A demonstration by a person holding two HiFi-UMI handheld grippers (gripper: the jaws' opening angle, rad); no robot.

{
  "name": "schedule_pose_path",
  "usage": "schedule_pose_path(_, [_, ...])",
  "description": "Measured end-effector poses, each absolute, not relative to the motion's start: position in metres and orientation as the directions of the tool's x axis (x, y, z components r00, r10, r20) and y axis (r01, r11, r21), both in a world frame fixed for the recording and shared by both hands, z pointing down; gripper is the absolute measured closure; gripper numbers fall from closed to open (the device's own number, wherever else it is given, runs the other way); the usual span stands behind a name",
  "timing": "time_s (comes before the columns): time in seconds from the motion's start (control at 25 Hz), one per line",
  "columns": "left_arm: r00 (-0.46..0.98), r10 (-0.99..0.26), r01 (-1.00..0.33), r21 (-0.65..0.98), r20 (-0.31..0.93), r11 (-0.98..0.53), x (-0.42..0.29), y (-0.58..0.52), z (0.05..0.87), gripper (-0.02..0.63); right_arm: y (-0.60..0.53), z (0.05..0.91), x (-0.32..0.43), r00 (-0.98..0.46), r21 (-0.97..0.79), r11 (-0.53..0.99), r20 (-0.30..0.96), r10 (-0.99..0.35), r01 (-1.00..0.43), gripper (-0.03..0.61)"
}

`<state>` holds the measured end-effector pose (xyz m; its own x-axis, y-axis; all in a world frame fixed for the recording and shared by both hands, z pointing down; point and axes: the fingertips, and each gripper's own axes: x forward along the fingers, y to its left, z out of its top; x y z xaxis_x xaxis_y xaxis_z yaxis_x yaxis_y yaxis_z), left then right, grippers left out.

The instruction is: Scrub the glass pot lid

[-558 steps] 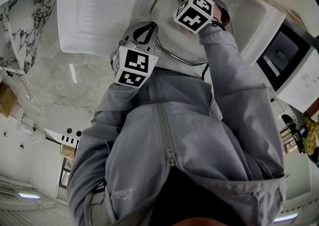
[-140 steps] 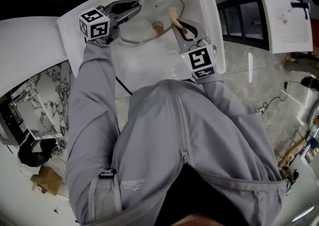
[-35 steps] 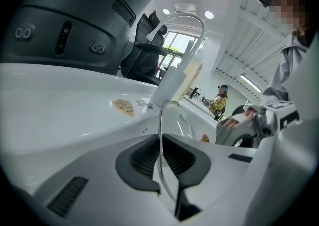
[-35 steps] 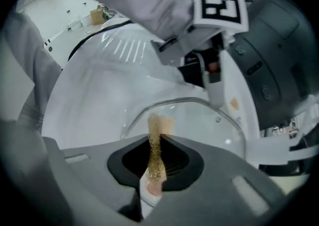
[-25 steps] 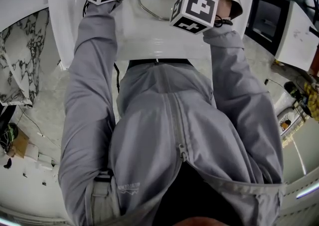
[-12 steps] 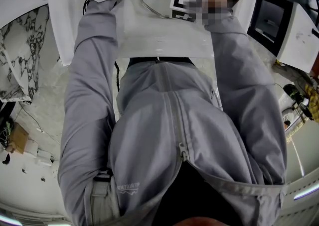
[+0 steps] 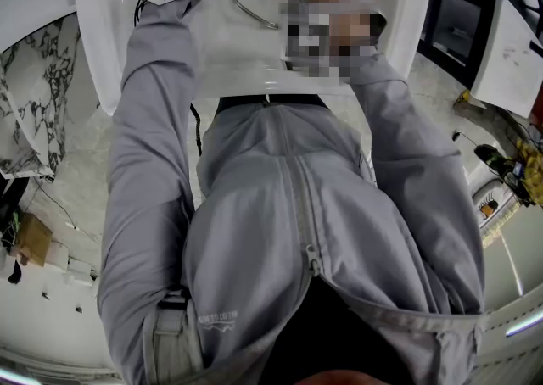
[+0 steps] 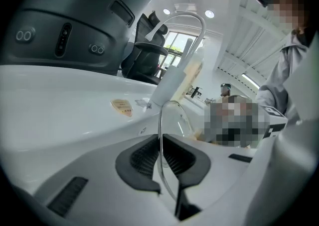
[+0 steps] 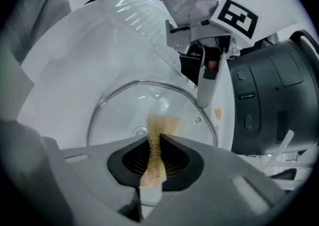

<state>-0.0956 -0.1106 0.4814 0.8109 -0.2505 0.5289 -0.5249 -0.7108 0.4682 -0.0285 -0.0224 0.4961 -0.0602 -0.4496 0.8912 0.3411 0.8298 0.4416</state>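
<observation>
The left gripper's (image 8: 160, 156) jaws are clenched on the rim of the glass pot lid (image 8: 173, 114), holding it on edge. The right gripper's (image 9: 155, 159) jaws grasp a tan scrub pad (image 9: 160, 126), its tip over the lid's glass inside the white sink (image 9: 84, 56).

One glass lid (image 9: 124, 105), one sponge (image 9: 159, 130), one sink (image 9: 75, 60), one faucet (image 8: 180, 17), two claws: left claw (image 8: 160, 150), right claw (image 9: 155, 153).

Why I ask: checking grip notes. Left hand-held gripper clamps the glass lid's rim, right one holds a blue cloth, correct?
No: the right gripper view shows the right hand-held gripper holding a tan sponge, not a blue cloth. Left hand-held gripper clamps the glass lid's rim.
</observation>
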Motion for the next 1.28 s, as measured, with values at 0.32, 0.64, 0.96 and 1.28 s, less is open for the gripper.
schedule_pose_path(0.32, [0.805, -0.243, -0.522, 0.450, 0.542, -0.725, -0.082, -0.107, 0.481, 0.586, 0.013, 0.515, -0.021, -0.045, 0.406, 0.840, 0.907, -0.419, 0.359, 0.543])
schedule_pose_path(0.64, [0.797, -0.255, -0.534, 0.441, 0.548, -0.721, -0.085, -0.107, 0.483, 0.587, 0.047, 0.539, -0.017, -0.012, 0.326, 0.883, 0.939, -0.343, 0.337, 0.543])
schedule_pose_path(0.96, [0.797, -0.262, -0.538, 0.441, 0.544, -0.718, -0.085, -0.107, 0.482, 0.587, 0.080, 0.564, -0.004, -0.012, 0.168, 0.969, 0.986, -0.169, 0.183, 0.543])
schedule_pose_path(1.28, [0.790, -0.273, -0.545, 0.423, 0.549, -0.724, -0.080, -0.109, 0.475, 0.587, 0.098, 0.572, 0.011, -0.048, -0.062, 0.998, 0.997, 0.063, 0.020, 0.543])
